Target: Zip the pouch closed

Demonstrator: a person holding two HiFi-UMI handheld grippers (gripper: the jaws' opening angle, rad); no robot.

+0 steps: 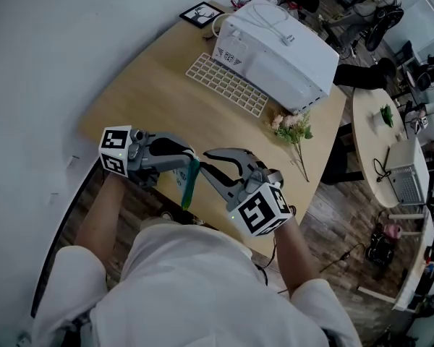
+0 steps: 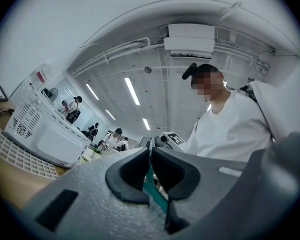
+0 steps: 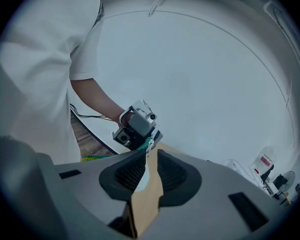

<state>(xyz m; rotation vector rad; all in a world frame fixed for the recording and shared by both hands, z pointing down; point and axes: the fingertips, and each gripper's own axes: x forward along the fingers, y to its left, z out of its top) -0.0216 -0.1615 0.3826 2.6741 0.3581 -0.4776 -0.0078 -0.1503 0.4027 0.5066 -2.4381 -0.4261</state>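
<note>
The pouch (image 1: 190,181) is brown kraft paper with a teal zip strip; it hangs between my two grippers above the near edge of the wooden table (image 1: 152,100). My left gripper (image 1: 191,162) is shut on the teal strip (image 2: 151,183), which runs edge-on between its pads. My right gripper (image 1: 207,155) comes in from the right, and its jaws pinch the brown pouch (image 3: 148,194) edge-on. In the right gripper view the left gripper (image 3: 136,126) sits just beyond the pouch's top. Most of the pouch is hidden by the grippers.
On the table's far side stand a white appliance (image 1: 275,49), a white keyboard (image 1: 228,84), a small framed picture (image 1: 201,14) and a sprig of flowers (image 1: 293,129). A round table (image 1: 365,121) with a plant and a device stands to the right.
</note>
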